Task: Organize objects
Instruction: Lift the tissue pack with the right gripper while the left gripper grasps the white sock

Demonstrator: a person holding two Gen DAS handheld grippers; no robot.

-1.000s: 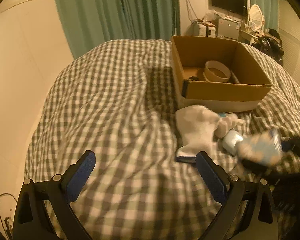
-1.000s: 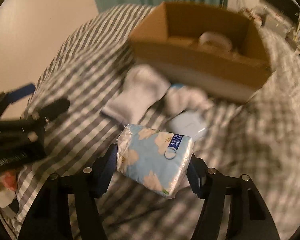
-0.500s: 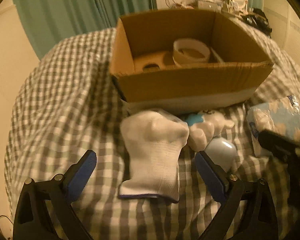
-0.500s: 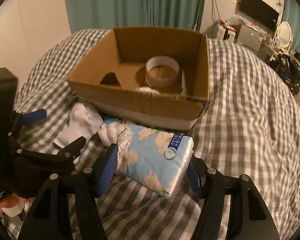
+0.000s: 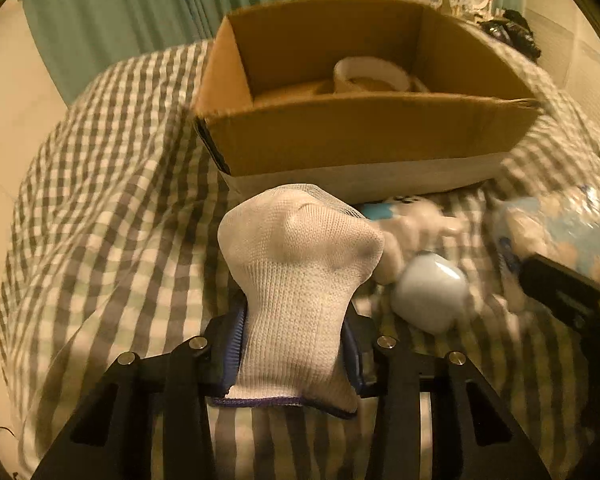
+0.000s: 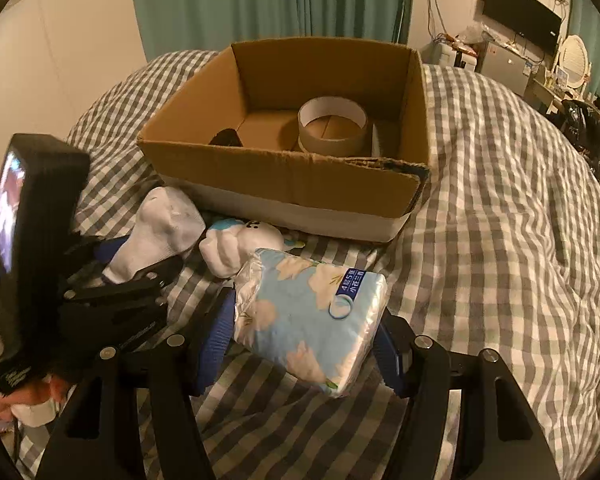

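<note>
My left gripper (image 5: 294,350) is shut on the cuff end of a white knit sock (image 5: 296,280) lying on the checked bed; the sock also shows in the right wrist view (image 6: 160,236). My right gripper (image 6: 306,344) is shut on a blue floral tissue pack (image 6: 308,312), held above the bed in front of the open cardboard box (image 6: 300,176). The pack shows blurred at the right of the left wrist view (image 5: 556,236). A small white plush toy (image 6: 240,246) and a pale blue case (image 5: 430,294) lie between sock and pack.
The box (image 5: 364,136) holds a cardboard tape ring (image 6: 332,124) and a dark item (image 6: 226,138). Checked bedding (image 6: 500,220) spreads all around. Green curtains hang behind. A desk with a monitor (image 6: 520,26) and a black bag (image 6: 590,134) stand far right.
My left gripper moved forward to the sock and shut on its cuff. My right gripper kept hold of the tissue pack and stayed in front of the box.
</note>
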